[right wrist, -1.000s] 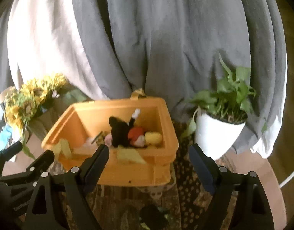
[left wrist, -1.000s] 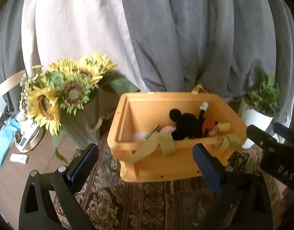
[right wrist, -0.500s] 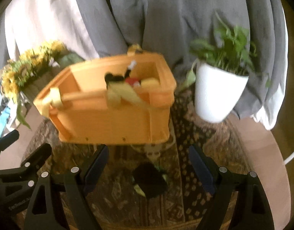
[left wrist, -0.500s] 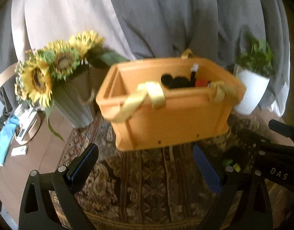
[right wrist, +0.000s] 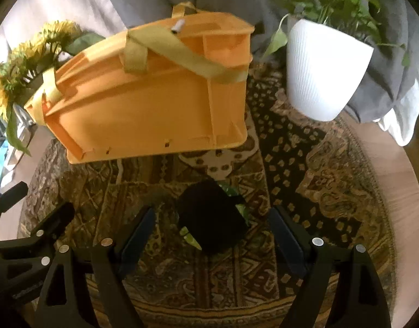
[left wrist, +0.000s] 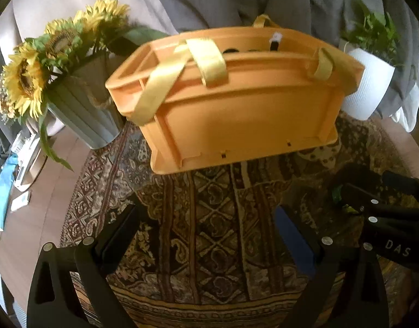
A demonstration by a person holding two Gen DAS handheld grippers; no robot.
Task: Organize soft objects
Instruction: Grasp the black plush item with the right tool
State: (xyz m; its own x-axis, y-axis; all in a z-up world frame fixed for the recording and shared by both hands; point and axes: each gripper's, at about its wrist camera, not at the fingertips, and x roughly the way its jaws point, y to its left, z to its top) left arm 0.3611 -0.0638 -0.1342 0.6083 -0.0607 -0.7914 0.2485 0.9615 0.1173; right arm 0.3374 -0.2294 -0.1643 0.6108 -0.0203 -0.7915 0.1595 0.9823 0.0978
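Your left gripper (left wrist: 206, 227) is spread wide over bare rug (left wrist: 214, 218); keep it clear. Centre your right gripper (right wrist: 212, 227), also spread and empty, on the dark soft toy (right wrist: 212, 216) lying near the orange crate (right wrist: 143, 101), then lower squarely before squeezing.

Left gripper (left wrist: 206, 228): jaws spread wide, nothing between the pads, angled downward. Right gripper (right wrist: 212, 229): jaws likewise spread wide, angled downward at a similar pitch, pads pressing on nothing. The two tools sit side by side (each one's black frame intrudes at the edge of the other's view). No hand or sleeve is visible in either view.
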